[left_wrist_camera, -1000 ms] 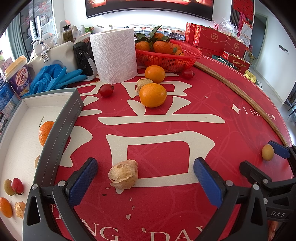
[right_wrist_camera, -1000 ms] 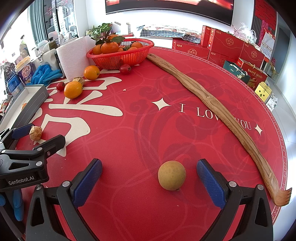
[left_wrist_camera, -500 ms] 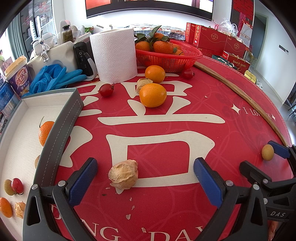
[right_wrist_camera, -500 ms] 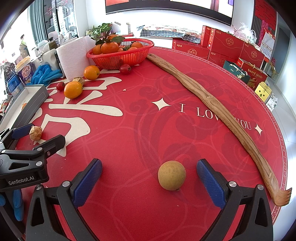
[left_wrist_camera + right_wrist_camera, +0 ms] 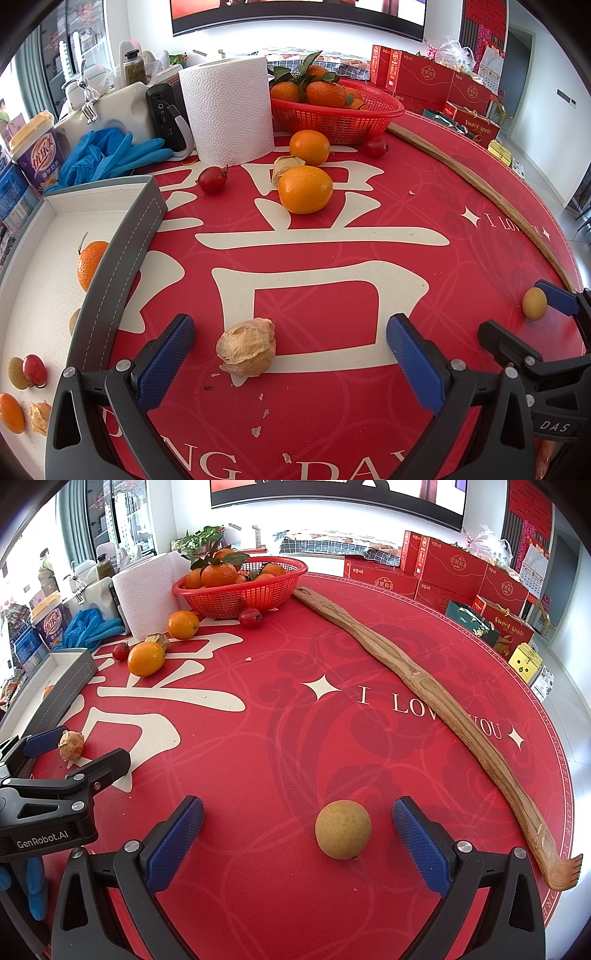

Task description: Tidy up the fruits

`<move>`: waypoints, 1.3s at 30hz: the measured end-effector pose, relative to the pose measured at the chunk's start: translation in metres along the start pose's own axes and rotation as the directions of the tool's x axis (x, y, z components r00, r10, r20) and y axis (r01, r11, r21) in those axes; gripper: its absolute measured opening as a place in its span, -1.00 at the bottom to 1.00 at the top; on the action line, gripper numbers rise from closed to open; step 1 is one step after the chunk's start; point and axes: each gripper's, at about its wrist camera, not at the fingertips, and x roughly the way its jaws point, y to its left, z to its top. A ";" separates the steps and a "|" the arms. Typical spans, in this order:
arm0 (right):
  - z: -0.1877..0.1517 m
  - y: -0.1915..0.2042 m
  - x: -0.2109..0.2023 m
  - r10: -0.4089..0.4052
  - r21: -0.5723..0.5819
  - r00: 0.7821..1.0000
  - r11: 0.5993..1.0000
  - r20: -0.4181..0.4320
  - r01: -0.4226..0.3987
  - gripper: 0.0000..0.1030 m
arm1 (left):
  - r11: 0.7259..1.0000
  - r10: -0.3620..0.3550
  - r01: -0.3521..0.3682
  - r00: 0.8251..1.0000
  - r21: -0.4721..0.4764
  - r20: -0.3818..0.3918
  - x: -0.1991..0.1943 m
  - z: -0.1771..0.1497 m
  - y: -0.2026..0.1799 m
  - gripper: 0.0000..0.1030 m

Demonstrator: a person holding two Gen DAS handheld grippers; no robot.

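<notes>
Nothing on the table has moved since the earlier pictures.

A papery husked fruit [image 5: 246, 348] lay on the red surface [image 5: 332, 266], just beside the tray [image 5: 122, 258]. A round yellow-brown fruit [image 5: 342, 829] sat apart — two oranges [image 5: 305, 189], small red fruits [image 5: 212, 179] and another husk [image 5: 286, 165] lay near the basket [image 5: 332, 118] of tangerines.

Red tablecloth [image 5: 295, 738] with cream lettering; orange mandarins [image 5: 305, 189]; blue gloves [image 5: 107, 155].
</notes>
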 end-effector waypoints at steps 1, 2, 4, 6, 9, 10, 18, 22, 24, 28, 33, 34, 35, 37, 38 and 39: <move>0.000 0.000 0.000 0.000 0.000 1.000 1.000 0.000 0.000 0.99 | 1.000 0.000 0.000 1.000 0.000 0.000 0.000 0.000 0.000 1.00; 0.000 0.000 0.000 0.000 0.000 1.000 1.000 0.000 0.000 0.99 | 1.000 0.000 0.000 1.000 0.000 0.000 0.000 0.000 0.000 1.00; 0.000 0.000 0.000 0.000 0.000 1.000 1.000 0.000 0.000 0.99 | 1.000 0.000 0.000 1.000 0.000 0.000 0.000 0.000 0.000 1.00; 0.000 0.000 0.000 0.000 0.000 1.000 1.000 0.000 0.000 0.99 | 1.000 0.000 0.000 1.000 0.000 0.000 -0.001 0.000 0.000 1.00; 0.000 0.000 0.000 0.000 0.000 1.000 1.000 0.000 0.000 0.99 | 1.000 0.000 0.000 1.000 0.000 0.000 0.000 0.000 0.000 1.00; 0.000 0.000 0.000 0.000 0.000 1.000 1.000 0.000 0.000 0.99 | 1.000 0.000 0.000 1.000 0.000 0.000 0.000 0.000 0.000 1.00; 0.000 0.000 0.000 0.000 0.000 1.000 1.000 0.000 0.000 0.99 | 1.000 -0.001 0.001 1.000 0.000 0.001 0.000 0.000 0.000 1.00; 0.000 0.000 0.000 0.000 0.000 1.000 1.000 0.000 0.000 0.99 | 1.000 -0.002 0.002 1.000 0.000 0.001 0.000 0.000 0.000 1.00; 0.000 0.000 0.000 0.000 -0.001 1.000 1.000 0.000 0.000 0.99 | 1.000 -0.002 0.002 1.000 0.000 0.001 0.000 0.000 0.000 1.00; 0.000 0.001 0.000 0.000 -0.003 1.000 1.000 0.001 0.000 0.99 | 1.000 0.011 -0.011 1.000 -0.015 0.001 0.000 0.000 0.000 1.00; -0.005 0.004 -0.007 0.024 -0.022 1.000 0.999 0.009 -0.024 0.88 | 1.000 0.016 -0.016 0.999 -0.024 0.028 -0.015 -0.012 -0.008 0.48; -0.008 0.006 -0.012 0.020 -0.032 1.000 0.999 0.025 -0.019 0.74 | 1.000 0.012 -0.011 0.999 -0.018 0.032 -0.017 -0.013 -0.010 0.34; -0.010 0.007 -0.014 0.022 -0.036 0.999 0.999 0.032 -0.021 0.55 | 1.000 0.004 -0.003 0.999 -0.008 0.034 -0.020 -0.014 -0.011 0.01; -0.013 0.008 -0.020 0.032 -0.040 0.998 0.999 0.045 -0.030 -0.05 | 1.000 -0.018 0.017 0.999 0.009 0.027 -0.024 -0.014 -0.012 -0.52; -0.014 0.008 -0.021 0.041 -0.036 0.998 0.999 0.047 -0.040 -0.26 | 0.999 -0.038 0.038 0.999 -0.004 0.019 -0.025 -0.015 -0.010 -0.52; -0.014 0.005 -0.022 0.068 -0.020 0.997 0.998 0.043 -0.068 -0.48 | 0.998 -0.061 0.061 0.998 -0.023 0.017 -0.026 -0.016 -0.006 -0.53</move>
